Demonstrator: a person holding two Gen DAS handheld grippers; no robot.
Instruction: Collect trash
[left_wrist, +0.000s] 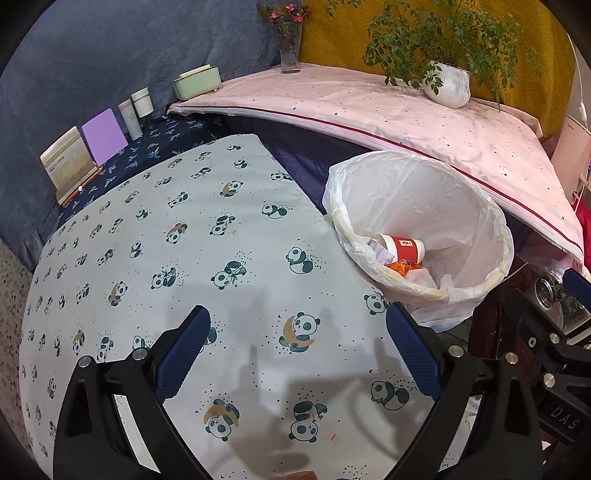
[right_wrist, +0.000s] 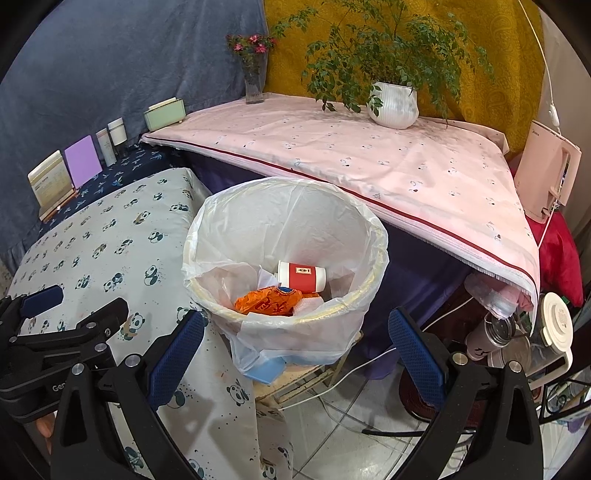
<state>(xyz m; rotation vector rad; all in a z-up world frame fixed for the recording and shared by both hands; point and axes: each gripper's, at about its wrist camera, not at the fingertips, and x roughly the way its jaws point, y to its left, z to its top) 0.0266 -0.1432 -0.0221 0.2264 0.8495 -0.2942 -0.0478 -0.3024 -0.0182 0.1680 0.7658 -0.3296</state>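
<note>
Both grippers, left (left_wrist: 297, 345) and right (right_wrist: 295, 349), gape empty; bin (right_wrist: 373, 284) holds one cup (right_wrist: 301, 275), one orange wrapper (right_wrist: 267, 301).

Both the left gripper (left_wrist: 297, 334) and the right gripper (right_wrist: 295, 336) are showing matte black plastic frames, round silver screws, and blue fingers (left_wrist: 183, 354) with dotted rubber pads; white lettering is marking the black bodies.

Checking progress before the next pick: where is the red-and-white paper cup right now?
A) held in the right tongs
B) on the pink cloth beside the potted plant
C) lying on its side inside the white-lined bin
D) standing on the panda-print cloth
C: the red-and-white paper cup lies on its side inside the white-lined bin, next to an orange crumpled wrapper; both tongs are open and empty.
</note>
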